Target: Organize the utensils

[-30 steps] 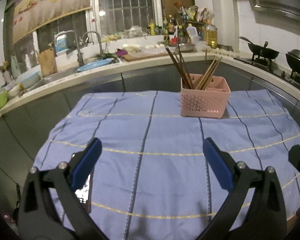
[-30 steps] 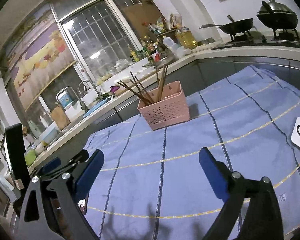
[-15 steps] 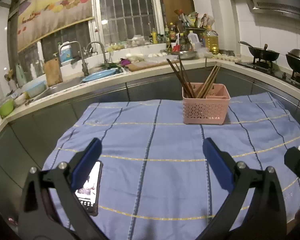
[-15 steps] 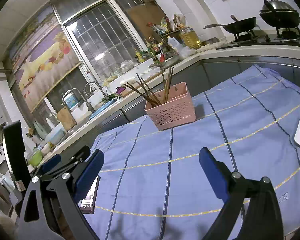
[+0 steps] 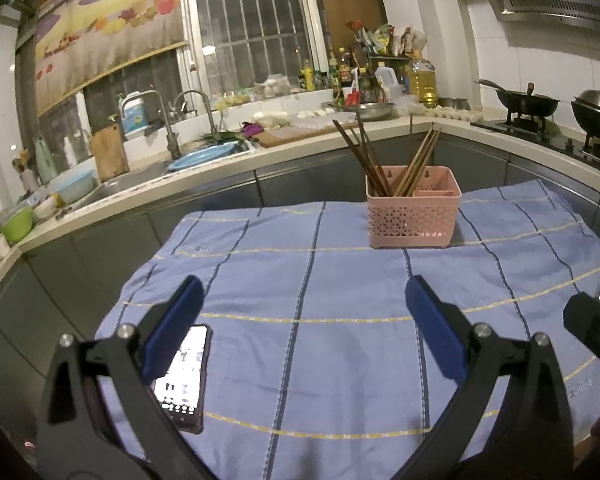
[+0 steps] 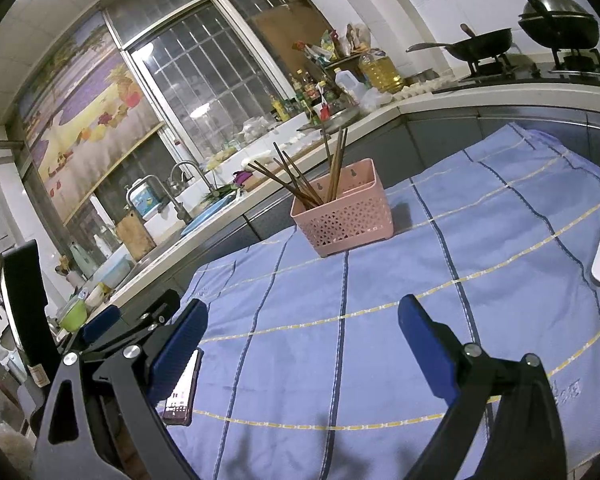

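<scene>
Both tongs, left gripper (image 5: 300,308) and right gripper (image 6: 302,328), are gaping wide, holding nothing. Chopsticks (image 5: 384,160) are standing in the pink basket (image 5: 412,216), well ahead on the blue cloth (image 5: 340,288).

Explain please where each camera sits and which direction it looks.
Left wrist: sits on the left gripper, faces the pink basket across the blue cloth; own open fingers show.
Right wrist: sits on the right gripper, faces the basket from its right; own open fingers and left gripper show.
Shared: basket, chopsticks, phone, cloth.
</scene>
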